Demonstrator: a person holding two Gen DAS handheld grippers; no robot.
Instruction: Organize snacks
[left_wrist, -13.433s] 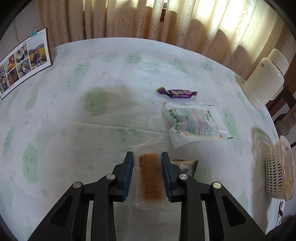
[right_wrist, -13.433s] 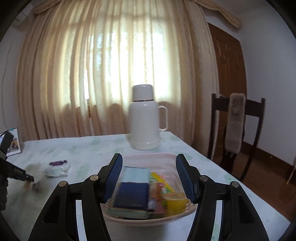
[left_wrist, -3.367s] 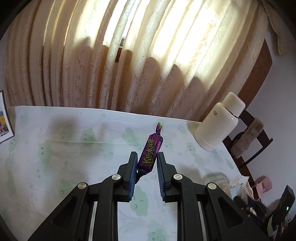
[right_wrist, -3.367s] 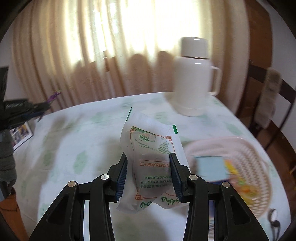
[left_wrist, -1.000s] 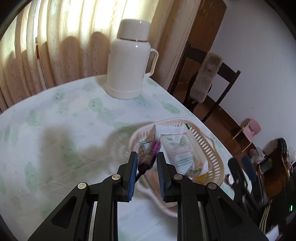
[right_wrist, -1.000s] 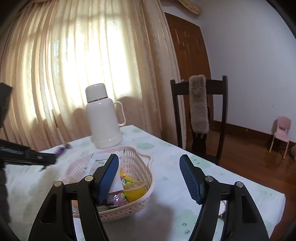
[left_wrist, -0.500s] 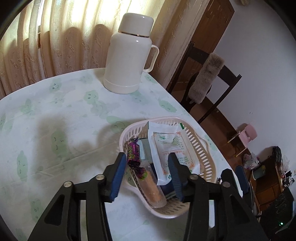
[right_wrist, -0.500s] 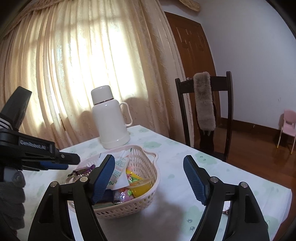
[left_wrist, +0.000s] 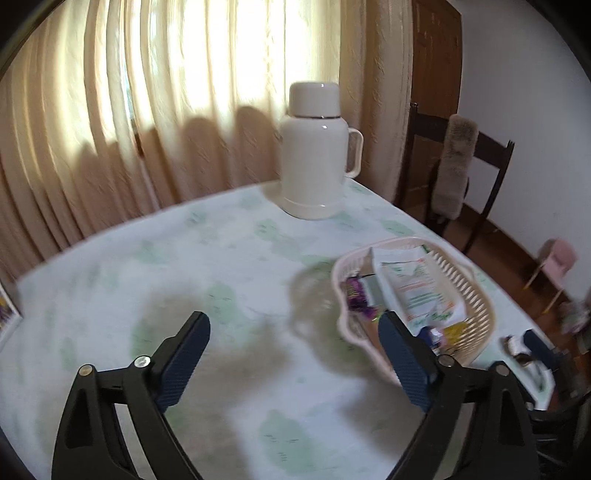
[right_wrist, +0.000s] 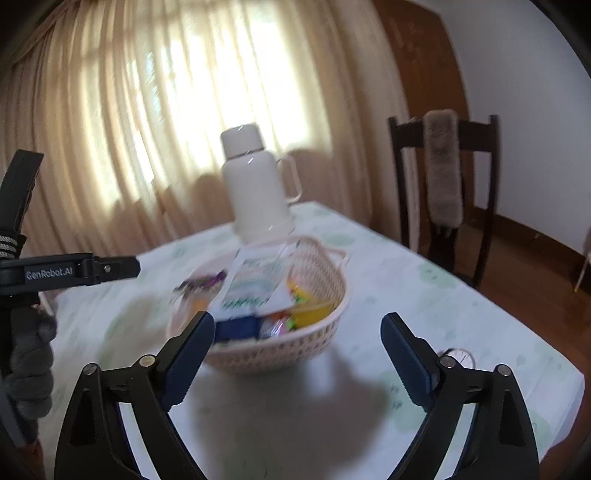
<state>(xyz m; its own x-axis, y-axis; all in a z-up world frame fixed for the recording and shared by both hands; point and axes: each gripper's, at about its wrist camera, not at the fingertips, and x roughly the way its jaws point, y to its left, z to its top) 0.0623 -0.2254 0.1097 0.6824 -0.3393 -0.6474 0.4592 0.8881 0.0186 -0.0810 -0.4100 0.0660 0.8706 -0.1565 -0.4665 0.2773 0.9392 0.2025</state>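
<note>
Snacks are gathered in a pale plastic basket (right_wrist: 295, 347) that stands on the bench (right_wrist: 424, 295), which is covered by a white cloth with faint green prints. A white packet with green and red print (right_wrist: 255, 284) lies across the top of the pile, a purple wrapped candy (left_wrist: 356, 295) rests at the basket's left edge, and a dark blue pack (right_wrist: 236, 328) and yellow and orange wrappers (right_wrist: 306, 310) are seen underneath. Both views are blurred, so finer print cannot be read.

The left hand-held gripper (left_wrist: 293, 332) is released, its jaws opening wide, and nothing is held between them; only bare cloth is seen in the gap, with the basket just beyond its right finger. The right hand-held gripper (right_wrist: 297, 334) is likewise released, its jaws opening, with nothing grasped; the basket is framed beyond its fingers but is not touched by the pads.

A white thermos jug (left_wrist: 314, 155) is stood behind the basket, in front of cream curtains (left_wrist: 166, 110). A dark wooden chair (right_wrist: 443, 184) with a furry cover over its back is placed at the bench's far right side. A gloved hand (right_wrist: 29, 365) is seen at the left edge of the right view.
</note>
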